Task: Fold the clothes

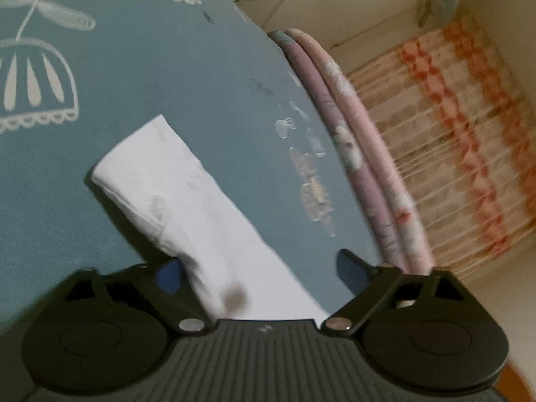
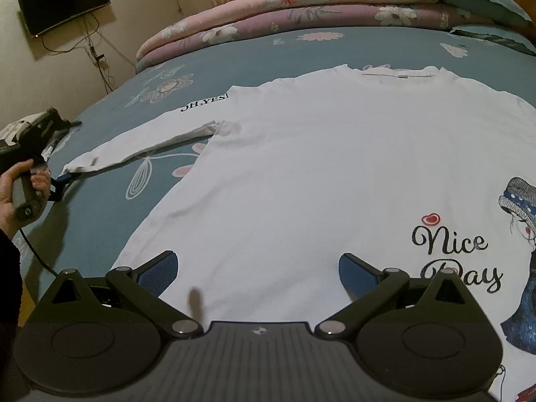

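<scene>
Left hand [image 2: 20, 187] is way out at the bed's edge, holding the left gripper [image 1: 261, 268], jaws apart with the shirt's sleeve [image 1: 174, 181] cuff lying between them, not pinched. White shirt [image 2: 318, 167] is spread flat on the blue bedsheet [image 2: 234, 53], "Nice Day" print to the right. Right gripper [image 2: 258, 268] hovers wide open over the hem, holding nothing.

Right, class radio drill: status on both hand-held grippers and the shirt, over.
Left hand-held gripper open, straddling sleeve cuff. Right hand-held gripper open over white shirt, lying flat on blue bedsheet. Folded quilts beyond collar, clear of shirt.
</scene>
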